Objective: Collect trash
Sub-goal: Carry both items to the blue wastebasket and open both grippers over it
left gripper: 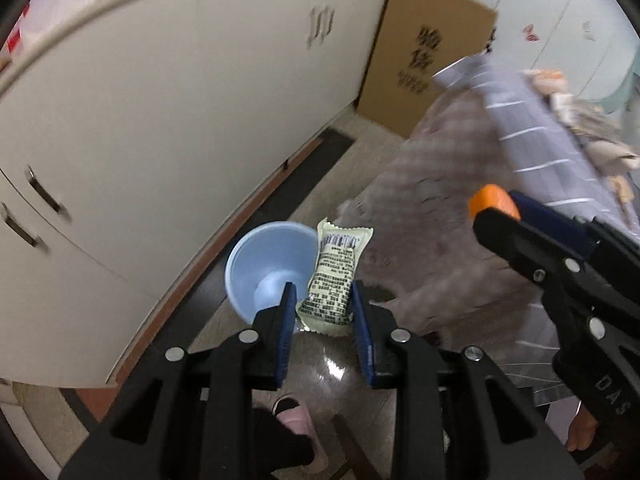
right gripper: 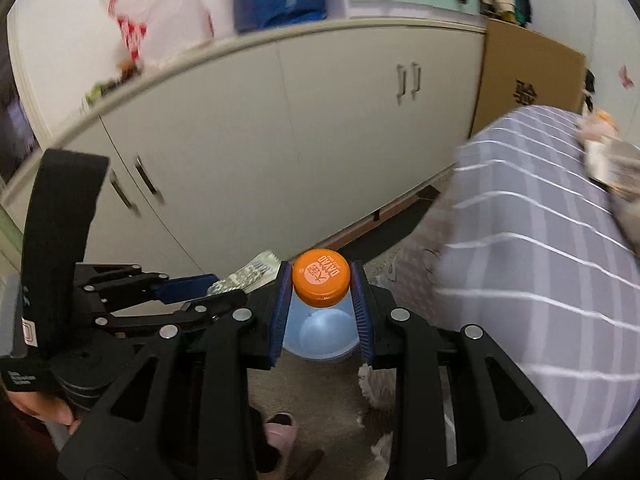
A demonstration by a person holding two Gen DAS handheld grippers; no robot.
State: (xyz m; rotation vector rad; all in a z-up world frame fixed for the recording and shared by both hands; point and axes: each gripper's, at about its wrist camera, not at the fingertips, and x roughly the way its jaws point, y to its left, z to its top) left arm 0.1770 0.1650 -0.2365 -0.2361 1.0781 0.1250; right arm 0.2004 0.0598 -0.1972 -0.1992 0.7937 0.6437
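Observation:
My left gripper (left gripper: 324,294) is shut on a cream snack wrapper (left gripper: 334,280) printed with black text and a barcode. A light blue plastic bin (left gripper: 268,268) stands on the floor just below and left of it. In the right wrist view my right gripper (right gripper: 320,280) is shut on an orange bottle cap (right gripper: 320,278), and it hangs over the same blue bin (right gripper: 324,334). The right gripper (left gripper: 496,210) with its orange cap shows at the right of the left wrist view. The left gripper (right gripper: 208,294) and its wrapper (right gripper: 248,274) show at the left of the right wrist view.
A long cream cabinet (left gripper: 180,120) with metal handles runs along the back. A cardboard box (left gripper: 424,52) stands at its far end. A bed with a grey striped cover (right gripper: 532,248) fills the right side. A pink slipper (left gripper: 296,420) is on the floor below.

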